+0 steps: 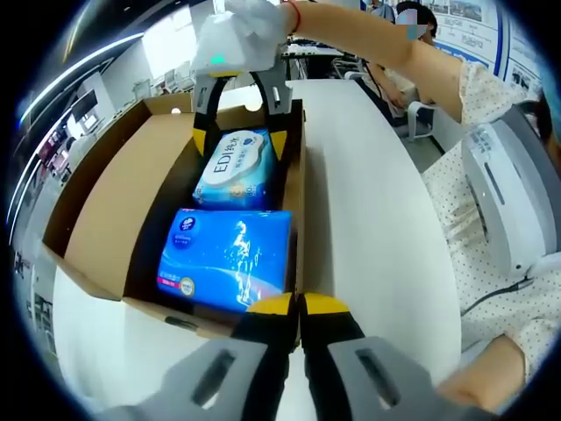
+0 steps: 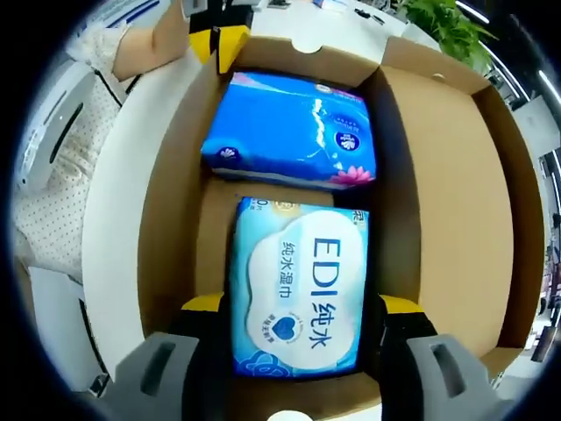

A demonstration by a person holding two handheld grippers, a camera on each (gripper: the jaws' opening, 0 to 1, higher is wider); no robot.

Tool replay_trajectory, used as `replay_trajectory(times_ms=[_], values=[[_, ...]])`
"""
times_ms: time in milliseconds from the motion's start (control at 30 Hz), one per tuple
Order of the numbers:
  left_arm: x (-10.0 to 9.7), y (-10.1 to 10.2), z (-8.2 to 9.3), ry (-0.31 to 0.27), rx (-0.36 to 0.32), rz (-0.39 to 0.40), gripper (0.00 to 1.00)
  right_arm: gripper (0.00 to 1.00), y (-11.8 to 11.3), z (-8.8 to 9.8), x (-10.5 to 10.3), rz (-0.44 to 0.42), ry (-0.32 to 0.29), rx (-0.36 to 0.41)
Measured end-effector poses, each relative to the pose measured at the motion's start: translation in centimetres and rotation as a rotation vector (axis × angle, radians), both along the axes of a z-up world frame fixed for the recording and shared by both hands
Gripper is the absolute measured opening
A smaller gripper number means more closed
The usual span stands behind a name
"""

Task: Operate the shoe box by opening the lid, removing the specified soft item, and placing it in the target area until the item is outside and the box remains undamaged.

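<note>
Right gripper (image 2: 296, 307) is down inside the open shoe box (image 2: 438, 175), its yellow-tipped jaws spread wide and standing on either side of the pale blue EDI wet-wipes pack (image 2: 298, 294). The jaws sit right at the pack's two long edges; whether they actually press it, I cannot tell from here. The pack lies flat on the box floor at the end nearest this camera, and just beyond it lies the darker blue tissue pack (image 2: 294, 132), the two nearly touching end to end.

Over to the left gripper view: the left gripper (image 1: 298, 307) is low at the near end of the box, jaws brought together with the yellow tips touching, resting against the cardboard wall by the tissue pack (image 1: 228, 259). Nothing is between them.

This view gives what the other cannot: the right gripper (image 1: 238, 132) seen from the front, reaching in from the far end, a bare forearm (image 1: 368, 39) stretched out behind it and a hand wrapped in white on its grip. It also shows the white worktop (image 1: 368, 228) carrying the box, the lid flap (image 1: 114, 210) folded open to the side, and a dotted sleeve (image 1: 478, 237).

The right gripper view, in turn, shows the printed face of the wipes pack clearly, and green plant leaves (image 2: 447, 22) beyond the box.
</note>
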State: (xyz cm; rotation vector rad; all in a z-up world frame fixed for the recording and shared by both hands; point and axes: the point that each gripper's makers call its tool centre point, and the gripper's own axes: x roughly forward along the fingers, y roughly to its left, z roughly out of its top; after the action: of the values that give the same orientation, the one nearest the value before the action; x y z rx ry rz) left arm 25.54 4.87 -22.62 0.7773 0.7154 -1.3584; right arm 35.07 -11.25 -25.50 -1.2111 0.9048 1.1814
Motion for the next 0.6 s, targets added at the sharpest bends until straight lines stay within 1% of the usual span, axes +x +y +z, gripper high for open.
replay_trajectory(times_ms=[67, 200, 267, 333, 600], values=[[-0.1, 0.0, -0.1, 0.001, -0.001, -0.001, 0.02, 0.69, -0.1, -0.4, -0.1, -0.007, 0.022, -0.007], [-0.1, 0.0, -0.1, 0.005, -0.003, -0.003, 0.02, 0.69, -0.2, -1.1, -0.1, -0.01, 0.046, -0.021], [-0.1, 0.0, -0.1, 0.006, -0.003, -0.003, 0.02, 0.69, -0.5, -1.6, -0.3, -0.023, 0.078, -0.039], [-0.2, 0.0, -0.2, 0.008, -0.003, -0.002, 0.02, 0.7, -0.6, -2.1, -0.2, -0.03, 0.09, -0.046], [-0.2, -0.1, -0.4, 0.015, -0.002, -0.003, 0.02, 0.7, -0.5, -2.5, -0.4, -0.023, 0.155, -0.065]])
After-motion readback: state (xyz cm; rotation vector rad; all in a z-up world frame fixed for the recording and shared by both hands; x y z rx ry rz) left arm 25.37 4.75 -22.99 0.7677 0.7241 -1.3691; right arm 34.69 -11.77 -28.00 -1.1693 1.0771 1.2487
